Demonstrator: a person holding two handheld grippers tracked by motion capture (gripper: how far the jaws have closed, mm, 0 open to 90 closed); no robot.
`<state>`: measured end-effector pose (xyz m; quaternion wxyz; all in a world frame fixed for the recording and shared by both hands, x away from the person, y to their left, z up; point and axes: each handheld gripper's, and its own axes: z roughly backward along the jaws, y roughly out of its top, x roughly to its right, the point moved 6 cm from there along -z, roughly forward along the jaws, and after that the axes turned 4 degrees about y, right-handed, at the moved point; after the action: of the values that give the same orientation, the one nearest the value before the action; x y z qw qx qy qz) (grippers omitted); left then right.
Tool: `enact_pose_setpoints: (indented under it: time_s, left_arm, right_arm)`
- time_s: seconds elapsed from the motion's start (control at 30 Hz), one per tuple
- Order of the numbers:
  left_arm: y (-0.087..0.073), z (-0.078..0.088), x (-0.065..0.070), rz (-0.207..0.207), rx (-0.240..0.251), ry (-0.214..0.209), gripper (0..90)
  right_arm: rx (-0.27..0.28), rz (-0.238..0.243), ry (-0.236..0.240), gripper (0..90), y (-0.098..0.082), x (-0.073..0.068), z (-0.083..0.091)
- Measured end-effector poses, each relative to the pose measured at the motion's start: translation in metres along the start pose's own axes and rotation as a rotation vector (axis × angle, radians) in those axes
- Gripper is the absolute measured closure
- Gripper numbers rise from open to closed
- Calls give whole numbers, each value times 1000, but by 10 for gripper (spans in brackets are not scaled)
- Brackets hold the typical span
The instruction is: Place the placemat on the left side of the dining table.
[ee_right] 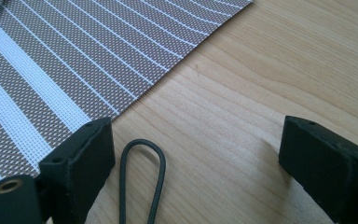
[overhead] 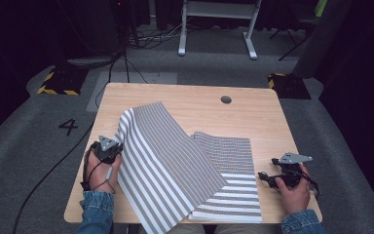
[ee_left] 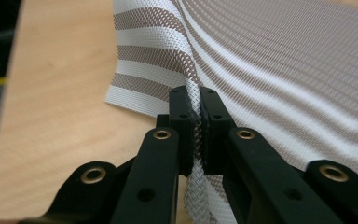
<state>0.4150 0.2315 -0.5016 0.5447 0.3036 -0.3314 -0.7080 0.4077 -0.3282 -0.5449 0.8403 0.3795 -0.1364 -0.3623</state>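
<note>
A: Which parts of the figure mark the striped mat and the left gripper?

B: In the high view the striped mat (overhead: 175, 161) lies across the middle of the wooden table (overhead: 199, 97), its left portion raised in a fold. The left gripper (overhead: 113, 148) sits at the fold's left edge, centre-left of the frame. In the left gripper view, its jaws are pressed together on the mat's edge (ee_left: 194, 116) at the frame's centre — the woven fabric passes between the pads.

A: And the right gripper?

B: The right gripper (overhead: 265, 178) rests at the lower right of the high view, just beside the mat's right edge, apart from it. In the right gripper view its jaws stand wide — bare wood between them, holding nothing — with the mat (ee_right: 74, 60) in the upper left and a thin dark cord loop (ee_right: 142, 172) on the table.
</note>
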Motion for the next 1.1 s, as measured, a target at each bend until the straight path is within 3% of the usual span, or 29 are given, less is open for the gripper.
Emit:
enact_pose_setpoints:
  time_s: [0.13, 0.27, 0.37, 0.47, 0.5, 0.53, 0.57, 0.6, 0.67, 0.77, 0.87, 0.93, 1.1]
  left_arm:
    - [19, 3, -4, -37, 47, -16, 855]
    - [44, -9, -15, -94, 51, 17, 854]
    - [70, -24, -24, -150, 69, 54, 858]
    - [97, -53, -32, -165, 122, 13, 837]
    - [101, -60, -32, -150, 136, -5, 780]
    - [109, -72, -34, -104, 172, -18, 696]
    - [112, -76, -34, -94, 194, -22, 561]
    - [114, -79, -32, -84, 207, -25, 505]
    - [114, -81, -26, -56, 217, -53, 464]
    - [108, -75, -17, -69, 209, -62, 447]
    - [99, -63, -11, -42, 212, -78, 429]
    - [91, -54, -6, -44, 203, -78, 428]
    - [66, -27, 15, -58, 182, -127, 411]
  right_arm:
    - [0, 0, 0, 106, 0, 0, 0]
    - [1, 0, 1, 106, 0, 0, 0]
    - [-1, 3, 1, 106, 0, 1, 0]
    - [-1, 4, 1, 106, 1, 1, -1]
    - [-1, 4, 0, 106, 1, 1, -1]
    - [-1, 4, 1, 106, 1, 1, -1]
    - [0, 3, 0, 106, 0, 1, 0]
    - [0, 3, 0, 106, 0, 0, 0]
    - [-1, 1, 0, 107, 0, 0, 0]
    - [-1, 5, 2, 107, 0, -1, 0]
    - [-1, 5, 3, 107, 0, -1, 0]
    - [-3, 6, 2, 107, 0, -1, 1]
    - [-2, 6, 3, 107, 0, -1, 0]
